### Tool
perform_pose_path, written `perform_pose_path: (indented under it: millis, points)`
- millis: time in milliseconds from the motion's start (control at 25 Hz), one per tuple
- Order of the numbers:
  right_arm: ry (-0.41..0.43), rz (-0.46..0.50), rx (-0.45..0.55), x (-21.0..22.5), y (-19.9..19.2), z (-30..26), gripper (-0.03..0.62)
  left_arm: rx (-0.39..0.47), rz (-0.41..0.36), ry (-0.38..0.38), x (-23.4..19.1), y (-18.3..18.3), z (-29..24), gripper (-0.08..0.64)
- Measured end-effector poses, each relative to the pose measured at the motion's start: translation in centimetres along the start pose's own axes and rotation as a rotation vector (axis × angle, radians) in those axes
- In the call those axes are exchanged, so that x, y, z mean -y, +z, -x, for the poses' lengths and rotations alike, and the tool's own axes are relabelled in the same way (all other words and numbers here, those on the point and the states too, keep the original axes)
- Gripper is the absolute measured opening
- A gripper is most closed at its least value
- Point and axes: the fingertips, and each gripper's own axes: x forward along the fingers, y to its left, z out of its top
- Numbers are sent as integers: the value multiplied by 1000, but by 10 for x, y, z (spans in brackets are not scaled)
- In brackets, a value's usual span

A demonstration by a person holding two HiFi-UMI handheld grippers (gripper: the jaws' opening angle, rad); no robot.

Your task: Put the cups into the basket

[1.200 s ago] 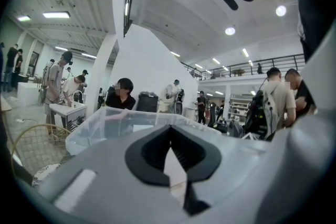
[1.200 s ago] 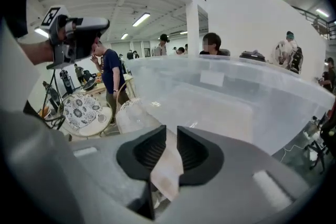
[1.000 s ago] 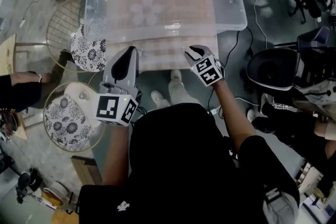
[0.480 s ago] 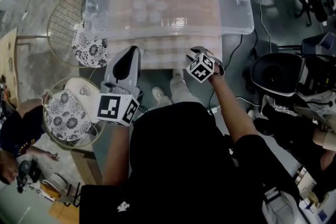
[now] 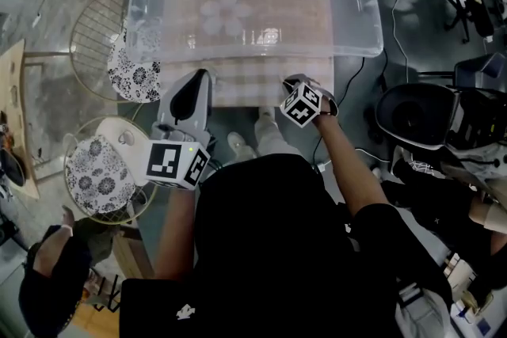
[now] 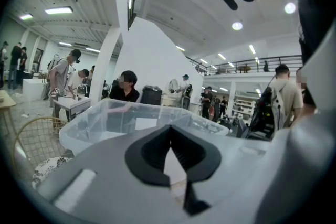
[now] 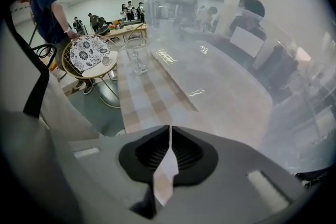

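A clear glass cup [image 7: 137,55] stands on the checked tablecloth [image 7: 139,97] beside the big transparent bin [image 5: 348,4]; in the head view the cup [image 5: 146,36] sits at the bin's left corner. Two wire baskets with floral liners stand left of the table, one further back [image 5: 81,39] and one nearer [image 5: 79,142]. My left gripper [image 5: 200,77] hovers over the table's near edge, its jaws together and empty. My right gripper [image 5: 287,81] is level with it on the right, near the bin's front wall. Its jaws are closing, tips meeting, with nothing between them.
The bin covers most of the table. A black office chair [image 5: 416,111] stands to the right, with cables on the floor. A person [image 5: 51,293] crouches at the lower left near the closer basket. Other people stand at tables in the background.
My right gripper has rolled, turning its marker cube, and shifted slightly. The person at the left has moved toward the lower left corner. My left gripper has held still.
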Motion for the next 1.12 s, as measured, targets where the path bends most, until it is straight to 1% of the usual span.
perform_pose_path:
  millis: [200, 400, 520, 600, 840, 1120]
  points:
    - [0, 9, 5, -1, 2, 5, 15, 4, 3, -4, 0, 1, -2, 3]
    - [-8, 12, 37, -1, 11, 22, 15, 14, 6, -3, 0, 5, -4, 3]
    - [-6, 2, 71, -4, 21, 39, 15, 19, 7, -19, 2, 8, -6, 3]
    - [-9, -8, 106, -4, 30, 53, 15, 22, 8, -33, 4, 10, -9, 3]
    - [-29, -49, 251, -7, 69, 113, 14, 29, 10, -58, 8, 10, -12, 3]
    - [-25, -77, 380, -9, 104, 173, 14, 41, 9, -91, 16, 15, -17, 3]
